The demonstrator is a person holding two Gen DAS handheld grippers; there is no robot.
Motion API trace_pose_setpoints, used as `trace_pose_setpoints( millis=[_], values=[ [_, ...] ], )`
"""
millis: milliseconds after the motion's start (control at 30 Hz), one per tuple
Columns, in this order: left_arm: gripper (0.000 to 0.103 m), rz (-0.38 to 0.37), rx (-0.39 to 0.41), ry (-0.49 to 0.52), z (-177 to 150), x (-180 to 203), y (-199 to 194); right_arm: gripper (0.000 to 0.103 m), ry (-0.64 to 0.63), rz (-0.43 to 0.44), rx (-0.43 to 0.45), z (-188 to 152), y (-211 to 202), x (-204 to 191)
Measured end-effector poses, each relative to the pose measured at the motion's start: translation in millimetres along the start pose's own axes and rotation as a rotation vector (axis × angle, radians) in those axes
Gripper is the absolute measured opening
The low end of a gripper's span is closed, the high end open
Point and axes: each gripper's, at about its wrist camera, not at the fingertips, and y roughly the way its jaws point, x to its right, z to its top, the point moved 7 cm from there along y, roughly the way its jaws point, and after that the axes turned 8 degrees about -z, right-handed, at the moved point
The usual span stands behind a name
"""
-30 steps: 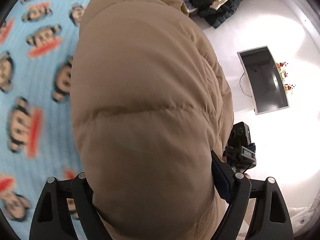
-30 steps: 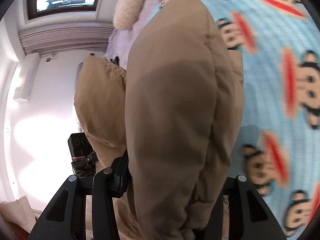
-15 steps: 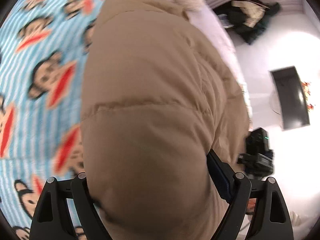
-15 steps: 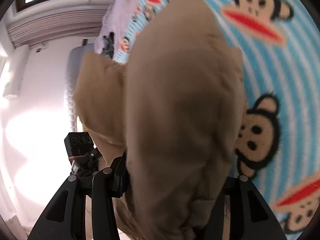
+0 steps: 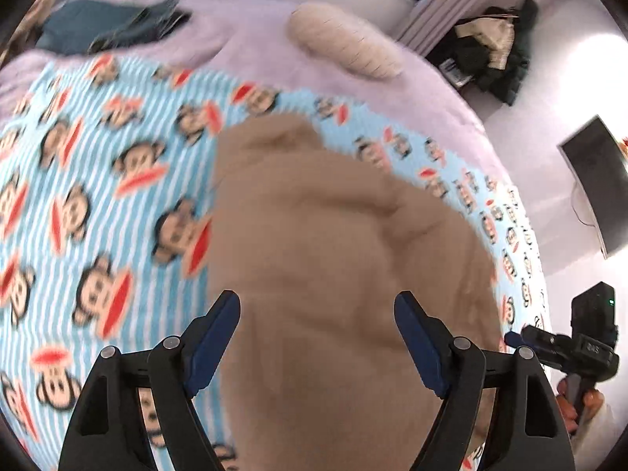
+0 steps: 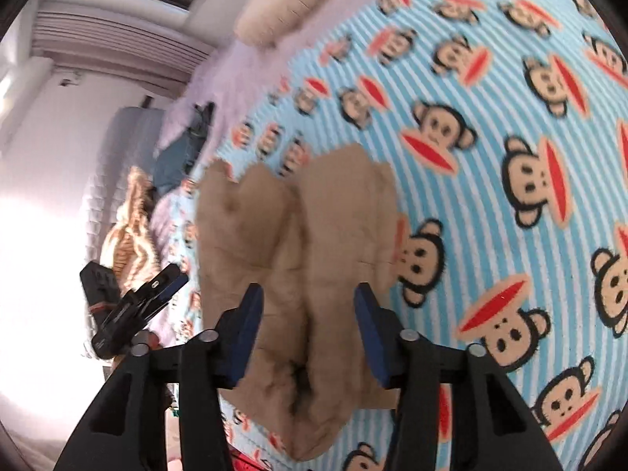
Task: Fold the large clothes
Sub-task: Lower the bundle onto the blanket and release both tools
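Observation:
A tan puffer jacket [image 5: 333,274] lies bunched on the blue striped monkey-print blanket [image 5: 98,196]. My left gripper [image 5: 318,314] is open, its blue-padded fingers spread wide just above the jacket's near end, not clamping it. In the right wrist view the same jacket [image 6: 298,243] shows as two puffy folds between the fingers of my right gripper [image 6: 308,306], which is open with a gap on each side. The other gripper shows at each view's edge: the right one [image 5: 565,345] and the left one [image 6: 133,302].
A beige pillow [image 5: 345,43] lies on the lilac bedspread [image 5: 412,90] beyond the blanket. Dark folded clothes [image 5: 106,27] sit far left. A pile of dark and cream clothes [image 5: 490,47] lies by the wall. A black monitor [image 5: 596,180] stands right. An orange striped garment [image 6: 129,235] lies left.
Both grippers have opened and let go of the jacket, which has dropped from filling both views onto the blanket. Both cameras have swung to show more of the bed.

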Motion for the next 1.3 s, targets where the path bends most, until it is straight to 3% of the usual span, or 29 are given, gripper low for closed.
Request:
trace_pose_setpoints(
  millis=[133,333,367,400,433,600,767,933,1100,1200,1300],
  values=[
    [0.082,0.019,0.012,0.039,16,19,20,0.051,-0.031,0.010,0.003,31,21,-43],
    [0.082,0.076,0.033,0.010,23,23,38,0.052,0.128,0.057,-0.070,43,82,-34],
    [0.082,0.097,0.025,0.018,25,21,44,0.044,0.147,0.060,-0.057,45,86,-31],
    [0.082,0.115,0.013,0.028,25,17,52,0.009,0.153,0.049,-0.049,47,91,-29],
    [0.082,0.134,-0.002,0.039,24,16,59,0.006,0.159,0.009,-0.050,47,95,-23],
    [0.082,0.177,-0.088,0.103,15,28,100,0.000,0.189,-0.135,-0.062,42,114,12],
    [0.082,0.248,-0.111,0.175,6,38,116,0.000,0.243,-0.143,-0.069,34,109,32],
    [0.082,0.241,-0.105,0.172,4,34,110,0.000,0.145,-0.175,-0.036,14,64,11],
    [0.082,0.248,-0.100,0.181,3,34,109,0.000,0.031,-0.134,0.010,-21,23,-27],
    [0.083,0.253,-0.099,0.187,2,34,109,0.000,-0.018,-0.129,-0.012,-39,25,-45],
    [0.083,0.260,-0.100,0.193,0,34,108,0.000,-0.032,-0.182,-0.072,-54,45,-45]
  ],
)
